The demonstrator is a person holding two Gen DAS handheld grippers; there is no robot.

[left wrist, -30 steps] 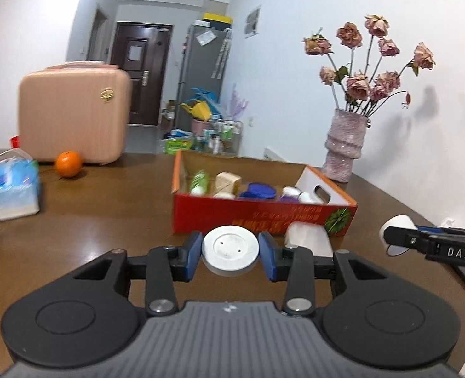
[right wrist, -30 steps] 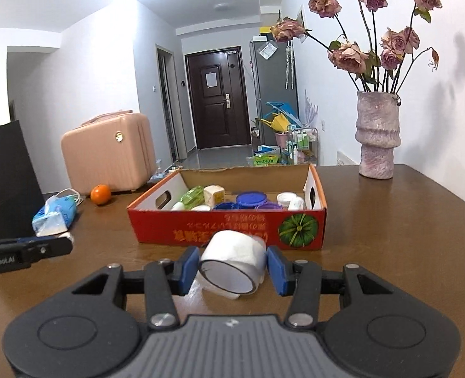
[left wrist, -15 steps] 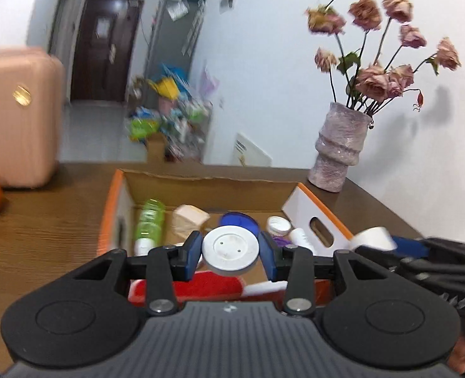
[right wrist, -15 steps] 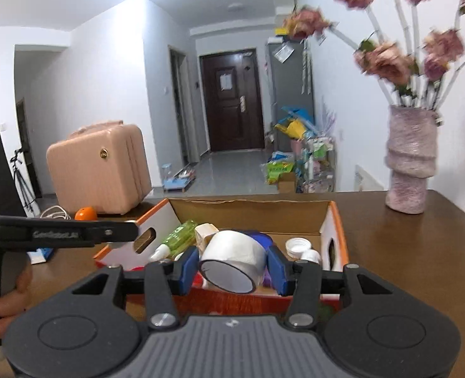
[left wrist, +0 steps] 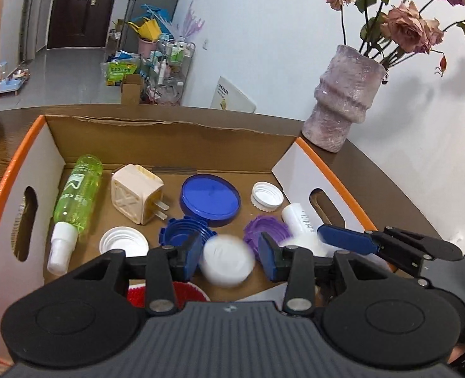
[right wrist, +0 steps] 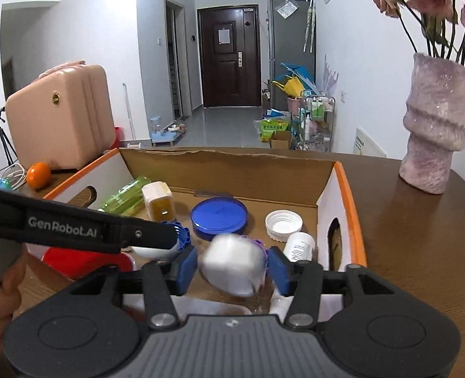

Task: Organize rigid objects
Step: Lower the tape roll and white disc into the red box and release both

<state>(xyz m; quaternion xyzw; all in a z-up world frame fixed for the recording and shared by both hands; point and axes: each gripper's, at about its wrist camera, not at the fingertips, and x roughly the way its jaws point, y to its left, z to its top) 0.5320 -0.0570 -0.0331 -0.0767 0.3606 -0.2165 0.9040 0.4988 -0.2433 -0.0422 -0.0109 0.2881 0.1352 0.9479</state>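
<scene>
Orange-rimmed cardboard box (left wrist: 298, 145), already crowded, is hovered over by both grippers. Left gripper (left wrist: 229, 253) fingers are opening, the blurred white round lid (left wrist: 226, 264) seen loose between them; right gripper (right wrist: 232, 264) fingers are likewise opening off the blurred white tape roll (right wrist: 232, 263). Bounce-out or a strike on the blue lid (left wrist: 210, 200) is judged possible, since both are let go above the box floor.

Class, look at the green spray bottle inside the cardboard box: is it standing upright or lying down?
Lying down. The green spray bottle rests lengthwise on the floor of the cardboard box, white cap toward the camera, beside the left wall.

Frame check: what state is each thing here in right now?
Left tool: opening; pads off the white lid.
White lid: blurred, loose between pads, over box.
Right tool: opening; pads off the roll.
Roll: blurred, loose between pads.
Box: open-topped, part filled.
Bottle: lying on side, capped.
Vase: upright.
</scene>
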